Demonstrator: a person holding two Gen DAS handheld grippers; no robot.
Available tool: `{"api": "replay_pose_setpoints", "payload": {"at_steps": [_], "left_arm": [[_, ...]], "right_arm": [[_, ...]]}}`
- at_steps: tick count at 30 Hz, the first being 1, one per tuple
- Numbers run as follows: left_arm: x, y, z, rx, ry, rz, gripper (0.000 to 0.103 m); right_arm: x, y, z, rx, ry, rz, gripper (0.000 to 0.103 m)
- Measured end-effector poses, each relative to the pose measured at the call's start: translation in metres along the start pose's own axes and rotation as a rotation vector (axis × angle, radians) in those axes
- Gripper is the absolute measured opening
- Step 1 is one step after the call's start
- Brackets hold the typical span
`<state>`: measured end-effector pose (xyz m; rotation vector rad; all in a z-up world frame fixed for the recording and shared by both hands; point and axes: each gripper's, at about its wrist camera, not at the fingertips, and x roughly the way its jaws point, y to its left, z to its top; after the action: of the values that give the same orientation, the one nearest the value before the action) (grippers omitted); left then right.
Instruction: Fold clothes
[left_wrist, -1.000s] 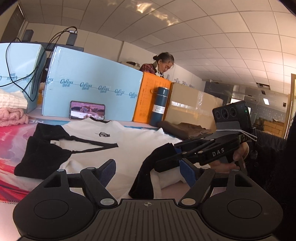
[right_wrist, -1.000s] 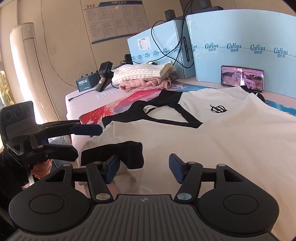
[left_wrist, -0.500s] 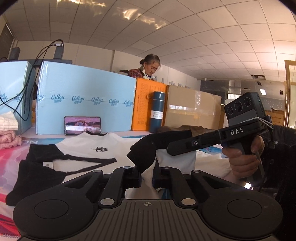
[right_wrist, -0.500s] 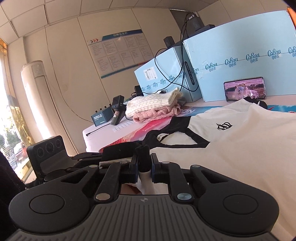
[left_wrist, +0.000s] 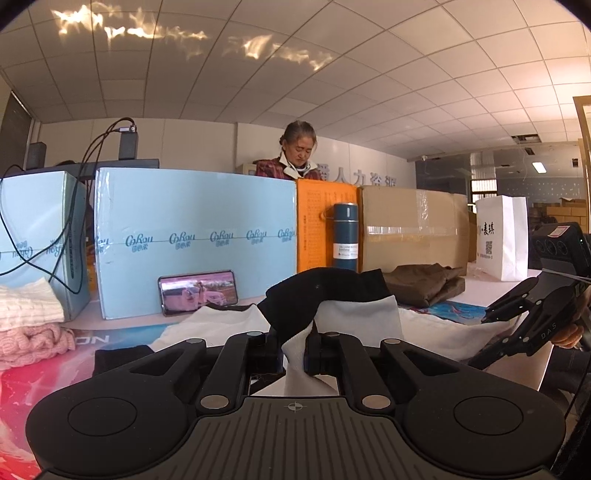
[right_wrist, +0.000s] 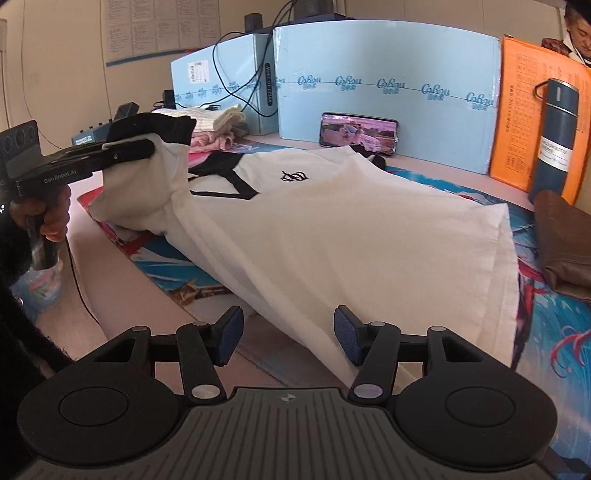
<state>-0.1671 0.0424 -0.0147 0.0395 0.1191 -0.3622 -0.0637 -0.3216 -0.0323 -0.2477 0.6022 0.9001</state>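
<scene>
A white T-shirt (right_wrist: 332, 221) with black collar trim and black cuffs lies spread on a colourful mat (right_wrist: 554, 325). My left gripper (left_wrist: 293, 343) is shut on one sleeve (left_wrist: 354, 317) and holds it off the table, the black cuff flopping over the fingers. From the right wrist view this left gripper (right_wrist: 147, 149) hangs at the far left, the sleeve draped from it. My right gripper (right_wrist: 288, 332) is low over the shirt's near side edge. Its jaws are opening; the cloth's edge lies between the pads, which do not press on it. The left wrist view shows this right gripper (left_wrist: 484, 338) at the right edge.
Light blue boxes (right_wrist: 384, 92) and an orange box (right_wrist: 532, 110) wall off the back, with a phone (right_wrist: 358, 134) leaning there. A dark blue flask (right_wrist: 554, 140), a folded brown garment (right_wrist: 565, 240), a pink and cream knit pile (left_wrist: 29, 325) and a white bag (left_wrist: 502, 236) stand around. A person (left_wrist: 299, 155) is behind the boxes.
My left gripper closed on the sleeve and lifted it. The right gripper, shut on the sleeve half a second ago, let go, opened and moved right along the shirt's near edge.
</scene>
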Motion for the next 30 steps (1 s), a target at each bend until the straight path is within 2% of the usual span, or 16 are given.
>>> {"api": "replay_pose_setpoints", "payload": {"at_steps": [5, 8, 10, 11, 14, 16, 22, 25, 26, 27, 29, 30], "left_arm": [[0.006, 0.002, 0.003, 0.019, 0.017, 0.008, 0.008], [0.01, 0.004, 0.006, 0.047, 0.036, 0.009, 0.008], [0.014, 0.005, 0.009, 0.087, 0.053, 0.013, 0.008], [0.018, 0.005, 0.011, 0.116, 0.061, 0.019, 0.008], [0.032, 0.014, 0.02, 0.204, 0.091, 0.025, 0.008], [0.045, 0.024, 0.025, 0.255, 0.128, 0.018, 0.008], [0.088, 0.052, 0.025, 0.337, 0.259, -0.03, 0.01], [0.109, 0.066, 0.018, 0.325, 0.341, -0.022, 0.02], [0.114, 0.071, 0.016, 0.315, 0.361, 0.004, 0.028], [0.116, 0.076, 0.014, 0.304, 0.371, 0.041, 0.043], [0.111, 0.091, 0.015, 0.244, 0.359, 0.144, 0.06], [0.106, 0.098, 0.016, 0.203, 0.345, 0.179, 0.06]], "right_arm": [[-0.023, -0.028, -0.011, 0.04, 0.047, -0.069, 0.048], [-0.037, -0.043, -0.014, 0.061, 0.07, -0.119, 0.031], [-0.049, -0.052, -0.01, 0.091, 0.026, -0.113, 0.012], [-0.054, -0.057, -0.007, 0.109, -0.016, -0.097, 0.01], [-0.061, -0.075, 0.012, 0.14, -0.133, -0.069, 0.008], [-0.056, -0.088, 0.027, 0.143, -0.178, -0.051, 0.008], [-0.015, -0.122, 0.053, 0.159, -0.153, -0.058, 0.008], [0.003, -0.132, 0.052, 0.177, -0.115, -0.089, 0.008], [0.006, -0.133, 0.051, 0.185, -0.106, -0.107, 0.008], [0.008, -0.133, 0.05, 0.198, -0.102, -0.127, 0.008], [0.011, -0.133, 0.047, 0.23, -0.095, -0.162, 0.009], [0.01, -0.131, 0.045, 0.254, -0.102, -0.177, 0.011]]}}
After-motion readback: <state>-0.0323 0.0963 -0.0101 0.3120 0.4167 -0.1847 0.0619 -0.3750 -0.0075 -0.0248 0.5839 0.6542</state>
